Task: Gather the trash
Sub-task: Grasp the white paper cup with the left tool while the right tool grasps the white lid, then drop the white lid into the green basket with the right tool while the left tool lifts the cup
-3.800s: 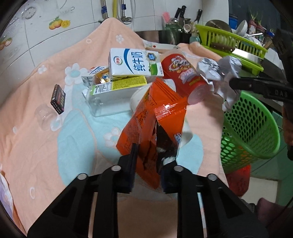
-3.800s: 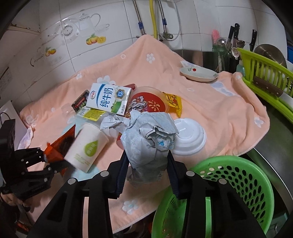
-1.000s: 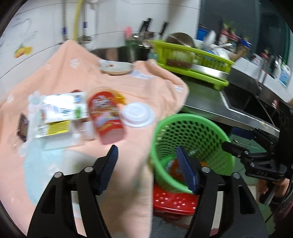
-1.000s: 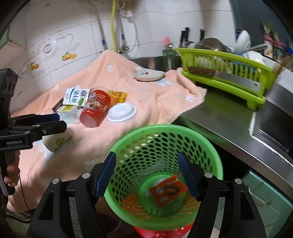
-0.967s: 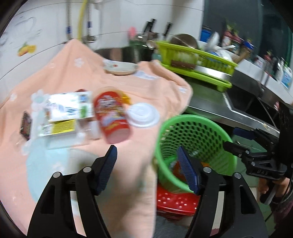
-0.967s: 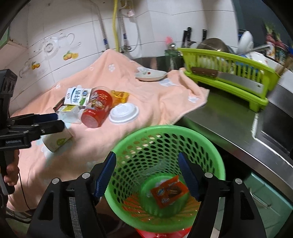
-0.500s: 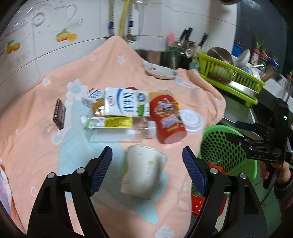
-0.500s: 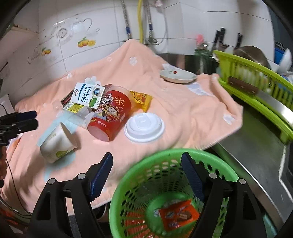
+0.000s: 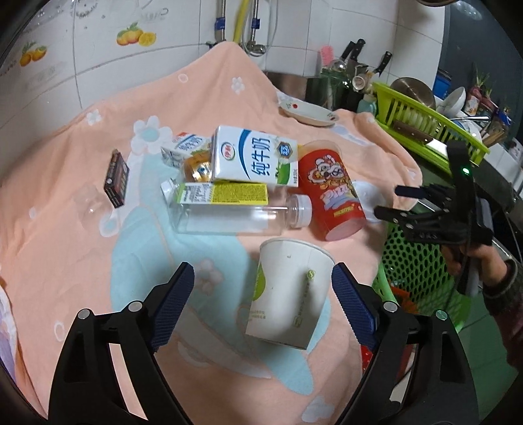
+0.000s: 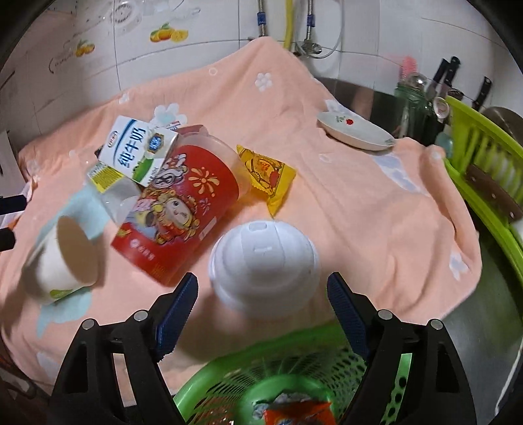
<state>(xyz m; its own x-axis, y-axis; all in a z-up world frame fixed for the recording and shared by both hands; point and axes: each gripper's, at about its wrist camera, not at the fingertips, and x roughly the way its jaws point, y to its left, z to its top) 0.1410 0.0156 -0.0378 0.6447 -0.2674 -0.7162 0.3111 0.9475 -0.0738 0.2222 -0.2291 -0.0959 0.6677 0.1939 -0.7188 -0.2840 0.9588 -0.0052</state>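
This was a home kitchen: the back wall [image 9: 98, 81] was white tile with orange-fruit stickers [image 9: 135, 37], and water pipes [image 10: 261, 18] with a yellow hose [image 9: 242, 19] ran down it behind the far edge of the bench. A lime-green dish rack [image 9: 425, 121] with bowls stood at the bench's right end beside knives [image 9: 354, 49] upright in a holder, with a stainless steel counter [image 10: 490, 294] below it. A peach flowered towel [image 10: 359, 212] covered the bench, and a small dish [image 10: 354, 132] sat near its far right corner.

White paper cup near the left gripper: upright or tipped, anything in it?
Tipped. The white paper cup lies on its side on the towel; the right wrist view looks into its open mouth and shows it empty.
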